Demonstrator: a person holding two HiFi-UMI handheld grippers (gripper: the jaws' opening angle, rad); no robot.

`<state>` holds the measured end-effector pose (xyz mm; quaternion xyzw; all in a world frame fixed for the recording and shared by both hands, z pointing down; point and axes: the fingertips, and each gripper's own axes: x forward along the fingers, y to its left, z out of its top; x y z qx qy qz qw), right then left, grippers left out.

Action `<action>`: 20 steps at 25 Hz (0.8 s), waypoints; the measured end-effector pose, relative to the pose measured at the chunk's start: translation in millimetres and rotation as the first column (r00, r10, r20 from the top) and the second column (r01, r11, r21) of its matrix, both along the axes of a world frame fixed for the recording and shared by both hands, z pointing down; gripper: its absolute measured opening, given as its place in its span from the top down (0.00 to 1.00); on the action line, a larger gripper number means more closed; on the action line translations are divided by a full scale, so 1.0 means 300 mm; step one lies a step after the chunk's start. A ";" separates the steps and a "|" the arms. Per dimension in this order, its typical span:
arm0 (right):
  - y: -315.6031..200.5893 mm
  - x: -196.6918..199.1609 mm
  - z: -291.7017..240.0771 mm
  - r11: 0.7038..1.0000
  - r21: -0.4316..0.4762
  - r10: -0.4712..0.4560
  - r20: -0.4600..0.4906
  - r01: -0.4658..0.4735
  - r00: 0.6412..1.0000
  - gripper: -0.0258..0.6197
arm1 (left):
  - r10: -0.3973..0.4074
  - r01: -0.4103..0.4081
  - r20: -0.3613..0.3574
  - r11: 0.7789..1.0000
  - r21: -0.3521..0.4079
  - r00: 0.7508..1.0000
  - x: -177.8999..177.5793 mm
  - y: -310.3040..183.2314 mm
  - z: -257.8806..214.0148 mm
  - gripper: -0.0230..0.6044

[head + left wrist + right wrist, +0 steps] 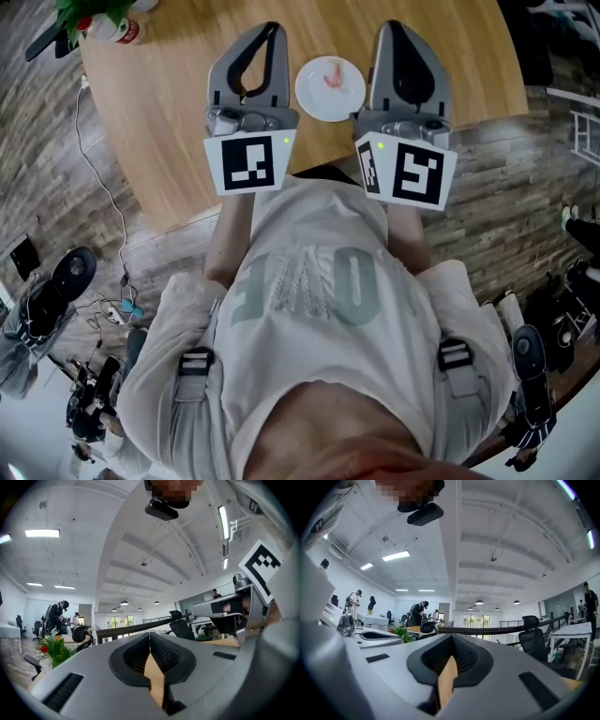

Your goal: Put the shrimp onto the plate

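A pale pink shrimp (332, 77) lies on a small white plate (319, 101) on the round wooden table (169, 122). The plate sits between my two grippers, apart from both. My left gripper (273, 28) rests to the plate's left with its jaws shut and nothing between them. My right gripper (392, 26) is to the plate's right, also shut and empty. Both point away from me and tilt upward. The left gripper view shows its jaw tips (150, 633) meeting against the ceiling, and the right gripper view shows the same (451, 637). Neither gripper view shows the plate or shrimp.
A green potted plant with a red-and-white item (98, 19) stands at the table's far left. The table's near edge runs just in front of my body. A white cable (98, 187) and bags lie on the floor to the left. People and office chairs (532, 641) stand far off.
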<state>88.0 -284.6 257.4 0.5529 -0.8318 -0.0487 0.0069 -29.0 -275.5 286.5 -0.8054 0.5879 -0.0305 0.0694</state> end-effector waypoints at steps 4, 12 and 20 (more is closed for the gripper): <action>0.026 0.012 0.013 1.000 -0.004 0.003 0.010 -0.003 1.000 0.93 | 0.021 -0.021 0.011 1.000 0.001 1.000 0.023 0.007 -0.003 0.95; 0.047 0.036 0.000 1.000 0.004 0.016 0.029 -0.016 0.999 0.93 | 0.024 -0.024 0.001 1.000 -0.007 1.000 0.028 0.012 0.003 0.95; 0.050 0.037 0.025 1.000 -0.020 0.015 0.042 -0.014 0.999 0.93 | 0.032 -0.032 -0.005 0.999 -0.005 0.999 0.029 0.014 0.005 0.95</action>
